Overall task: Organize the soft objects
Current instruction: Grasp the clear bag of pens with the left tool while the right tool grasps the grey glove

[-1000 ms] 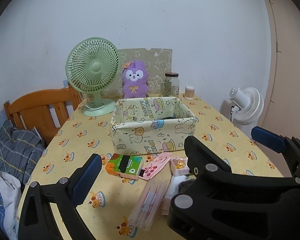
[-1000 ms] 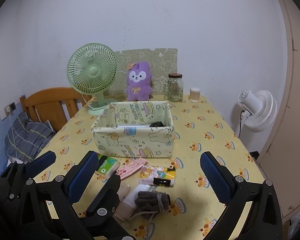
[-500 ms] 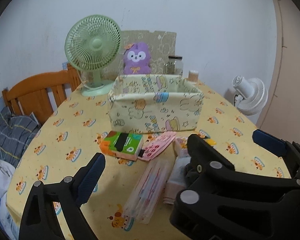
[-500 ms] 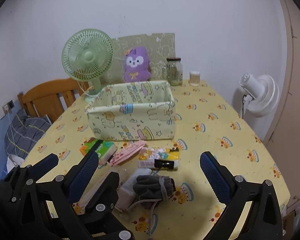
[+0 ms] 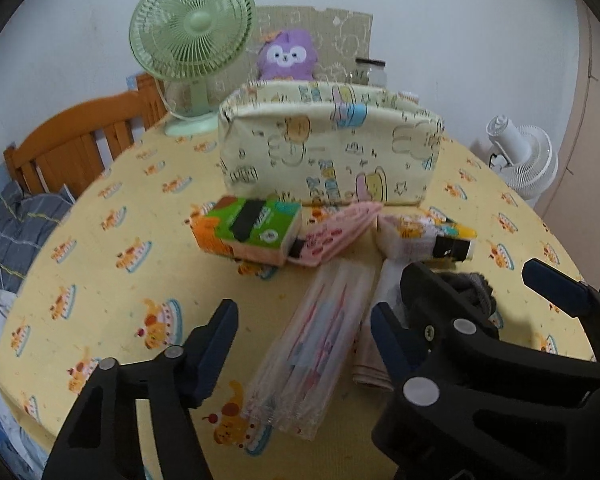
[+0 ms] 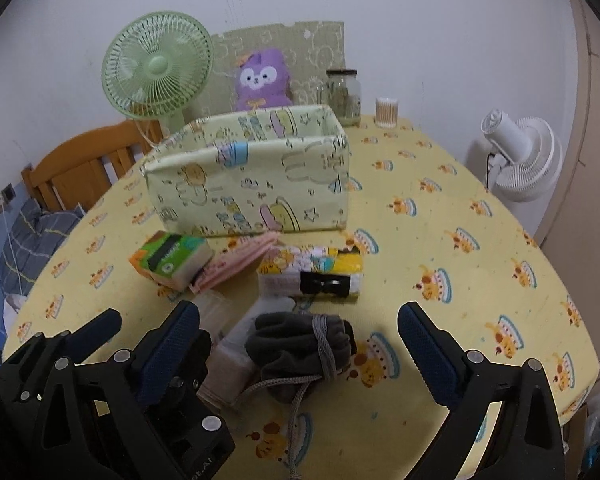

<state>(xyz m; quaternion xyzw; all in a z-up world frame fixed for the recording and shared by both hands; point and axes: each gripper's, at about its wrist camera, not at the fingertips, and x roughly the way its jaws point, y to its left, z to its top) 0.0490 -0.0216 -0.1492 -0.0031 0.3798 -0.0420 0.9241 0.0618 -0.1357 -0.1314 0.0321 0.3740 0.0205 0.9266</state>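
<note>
Through my left camera, my left gripper (image 5: pixel 304 330) hung over the near part of the yellow tablecloth (image 5: pixel 112 280), its jaws closing with the clear plastic packet (image 5: pixel 320 344) between them, the pads not yet on it. Beyond lay the green tissue pack (image 5: pixel 252 232), the pink pouch (image 5: pixel 336 236) touching it, and the fabric box (image 5: pixel 332 152) farther back. To the right, my right gripper's black frame crowded in over the dark knitted bundle (image 5: pixel 472 288). Through my right camera, my right gripper (image 6: pixel 300 344) stood with its jaws spread wide around the dark knitted bundle (image 6: pixel 300 348), which lay tied with a grey cord, neither pad touching it. The yellow printed pack (image 6: pixel 312 272) sat just beyond it, and the fabric box (image 6: pixel 252 184) farther still.
</note>
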